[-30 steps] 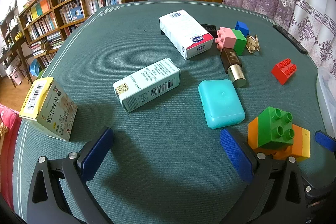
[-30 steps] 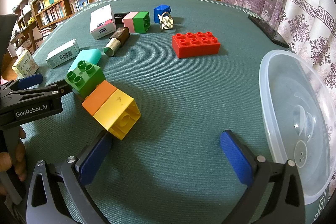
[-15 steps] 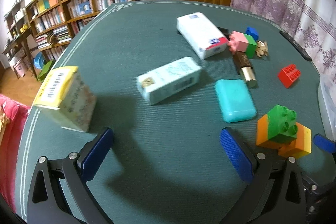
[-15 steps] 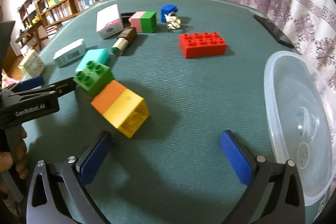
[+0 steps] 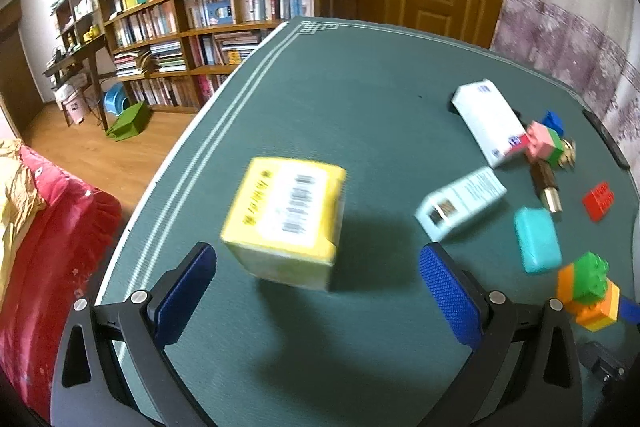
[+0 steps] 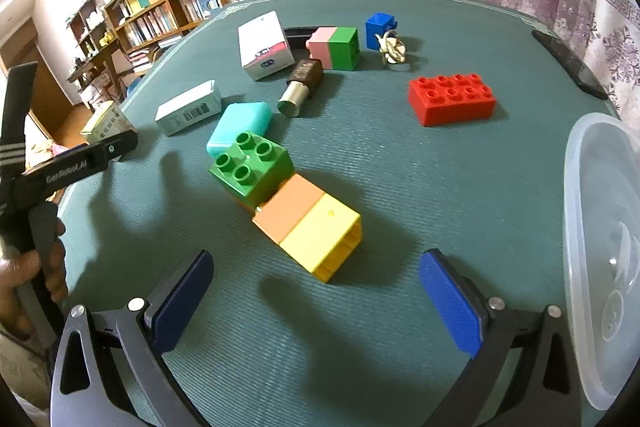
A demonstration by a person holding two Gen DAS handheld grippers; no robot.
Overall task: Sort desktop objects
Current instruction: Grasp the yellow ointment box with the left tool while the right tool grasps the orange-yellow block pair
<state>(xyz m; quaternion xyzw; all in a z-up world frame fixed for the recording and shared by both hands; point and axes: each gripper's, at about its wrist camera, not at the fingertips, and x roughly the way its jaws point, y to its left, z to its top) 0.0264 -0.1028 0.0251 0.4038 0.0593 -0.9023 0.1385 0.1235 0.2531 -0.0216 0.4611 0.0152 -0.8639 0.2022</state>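
My left gripper [image 5: 318, 285] is open and empty, just short of a yellow medicine box [image 5: 286, 221] that stands near the table's left edge; the box also shows in the right wrist view [image 6: 106, 123]. My right gripper [image 6: 316, 297] is open and empty, close before the green, orange and yellow brick stack [image 6: 288, 199]. Behind it lie a teal case [image 6: 240, 125], a pale green carton [image 6: 188, 107], a lipstick [image 6: 302, 87], a white box [image 6: 264, 45], a pink-green brick [image 6: 334, 47], a blue brick [image 6: 378, 29] and a red brick [image 6: 452, 99].
A clear plastic container [image 6: 604, 247] sits at the right edge of the green table [image 6: 400, 179]. A black remote [image 6: 568, 63] lies at the far right. A key ring [image 6: 392, 51] lies by the blue brick. A red cushion [image 5: 44, 247] is left of the table.
My left gripper has swung left, so the yellow box now sits between its fingers' line of sight. My right gripper has edged forward toward the brick stack. Both stayed open.
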